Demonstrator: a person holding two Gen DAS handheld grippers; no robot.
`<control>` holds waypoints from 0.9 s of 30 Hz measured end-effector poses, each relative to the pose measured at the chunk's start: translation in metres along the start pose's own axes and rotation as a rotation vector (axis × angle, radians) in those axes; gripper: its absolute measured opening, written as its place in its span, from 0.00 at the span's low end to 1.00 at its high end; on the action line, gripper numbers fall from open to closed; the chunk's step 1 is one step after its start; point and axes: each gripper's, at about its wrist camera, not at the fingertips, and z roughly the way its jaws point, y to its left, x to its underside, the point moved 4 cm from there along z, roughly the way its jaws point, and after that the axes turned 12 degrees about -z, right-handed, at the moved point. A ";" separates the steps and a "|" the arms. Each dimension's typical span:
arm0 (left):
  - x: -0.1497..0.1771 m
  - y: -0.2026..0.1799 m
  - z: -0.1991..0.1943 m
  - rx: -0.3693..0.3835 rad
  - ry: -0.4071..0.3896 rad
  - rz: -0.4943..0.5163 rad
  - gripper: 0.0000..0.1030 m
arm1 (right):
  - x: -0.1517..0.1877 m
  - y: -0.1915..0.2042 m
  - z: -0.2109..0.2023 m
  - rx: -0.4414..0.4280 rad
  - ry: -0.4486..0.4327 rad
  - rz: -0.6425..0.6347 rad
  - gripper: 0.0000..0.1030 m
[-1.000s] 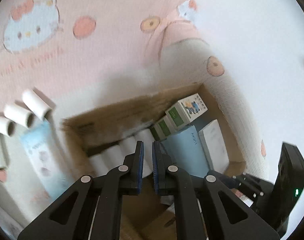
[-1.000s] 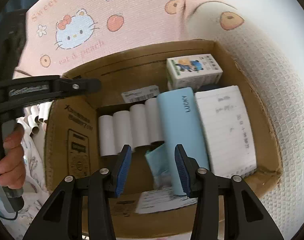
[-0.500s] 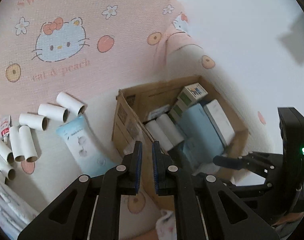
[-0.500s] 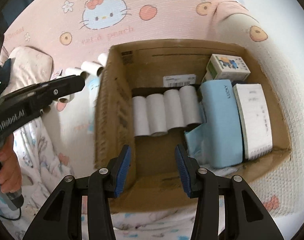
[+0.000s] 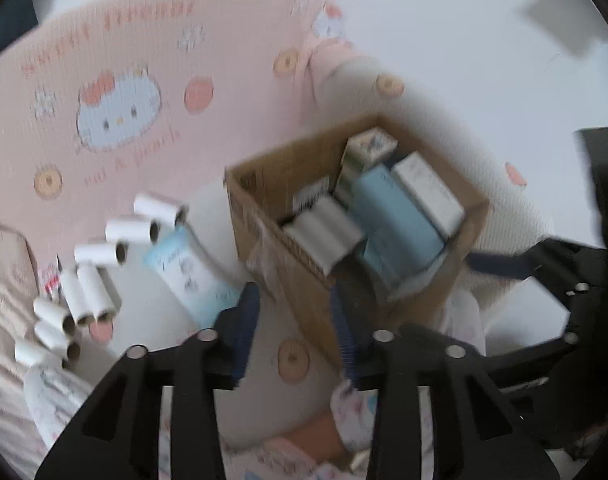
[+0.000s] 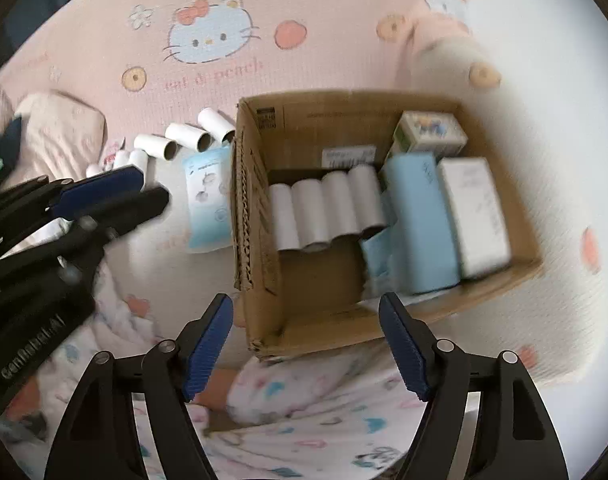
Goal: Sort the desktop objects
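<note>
loose paper tubes (image 6: 183, 142) lay at ten o'clock of the cardboard box (image 6: 259, 280), a blue packet (image 6: 207, 196) beside them, likely next to sort. left gripper (image 5: 295, 328) had just been opening, wide, nothing between its jaws. box held four tubes in a row (image 6: 328, 208), packed tight. right gripper (image 6: 306, 344) at six o'clock, likewise opening, empty.

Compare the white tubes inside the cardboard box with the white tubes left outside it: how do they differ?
The tubes in the box lie side by side in a neat row of four, touching; the tubes outside lie scattered on the pink mat at mixed angles. Those outside are more numerous. Both sets are white with brown cardboard cores.
</note>
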 end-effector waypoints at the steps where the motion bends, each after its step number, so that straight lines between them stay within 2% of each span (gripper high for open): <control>1: 0.001 0.002 0.002 -0.012 0.018 -0.013 0.41 | -0.001 0.003 -0.004 0.018 -0.006 -0.022 0.75; 4: 0.000 0.007 -0.001 -0.049 0.019 -0.019 0.42 | -0.004 0.007 -0.017 0.047 -0.038 -0.058 0.79; 8: -0.003 0.007 -0.013 -0.144 0.002 0.016 0.52 | -0.005 0.010 -0.033 0.062 -0.080 -0.096 0.81; 14: -0.001 0.000 -0.031 -0.219 0.043 0.071 0.56 | -0.004 0.006 -0.048 0.089 -0.116 -0.114 0.85; 18: 0.001 -0.006 -0.040 -0.245 0.035 0.100 0.56 | -0.002 0.000 -0.052 0.081 -0.128 -0.089 0.86; 23: 0.003 -0.011 -0.040 -0.226 0.048 0.094 0.57 | 0.004 -0.006 -0.056 0.074 -0.130 -0.031 0.87; 27: 0.006 -0.014 -0.039 -0.253 0.043 0.118 0.57 | 0.007 -0.010 -0.059 0.062 -0.138 0.008 0.87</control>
